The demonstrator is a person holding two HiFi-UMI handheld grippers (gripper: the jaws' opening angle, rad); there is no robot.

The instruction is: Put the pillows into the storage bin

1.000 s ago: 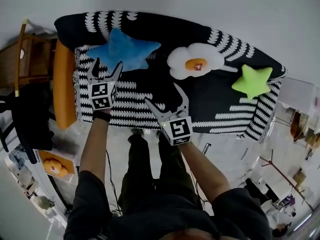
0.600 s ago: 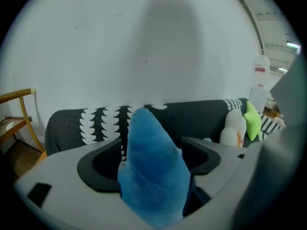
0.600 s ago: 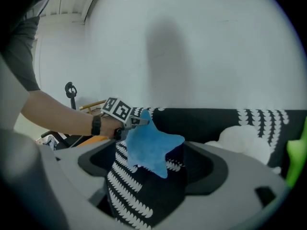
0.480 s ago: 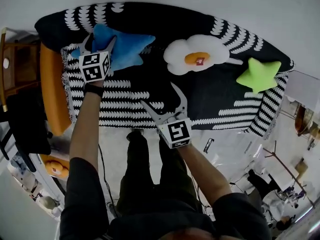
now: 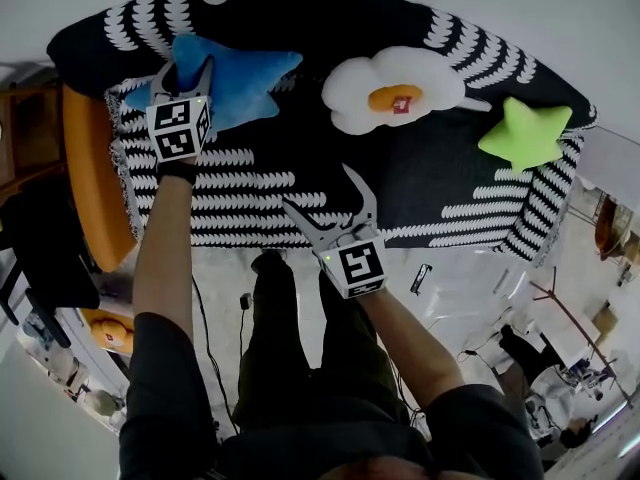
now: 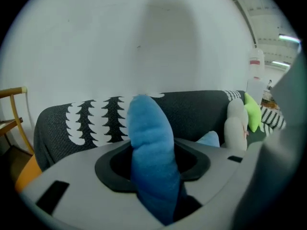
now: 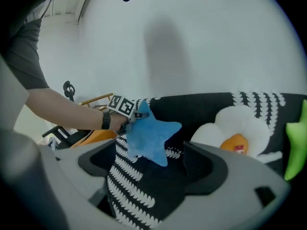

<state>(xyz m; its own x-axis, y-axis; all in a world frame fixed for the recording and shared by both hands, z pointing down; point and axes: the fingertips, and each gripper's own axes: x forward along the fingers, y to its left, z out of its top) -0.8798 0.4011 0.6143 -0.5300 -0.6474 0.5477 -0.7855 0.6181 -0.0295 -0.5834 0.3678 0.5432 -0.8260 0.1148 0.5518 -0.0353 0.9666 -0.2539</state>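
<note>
Left tool (image 5: 186, 68) just closed on blue star (image 5: 245, 78); right tool (image 5: 320, 190) gapes near egg pillow (image 5: 395, 90).

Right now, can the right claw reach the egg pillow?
Probably yes. The right claw is open and empty over the sofa's front edge. The egg pillow lies farther back on the sofa, with only bare cushion between them. It would just need to move forward.

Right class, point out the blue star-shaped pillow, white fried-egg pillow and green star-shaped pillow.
blue star-shaped pillow (image 5: 240, 80): head view, its centre.
white fried-egg pillow (image 5: 385, 98): head view, orange yolk.
green star-shaped pillow (image 5: 525, 135): head view, its centre.
</note>
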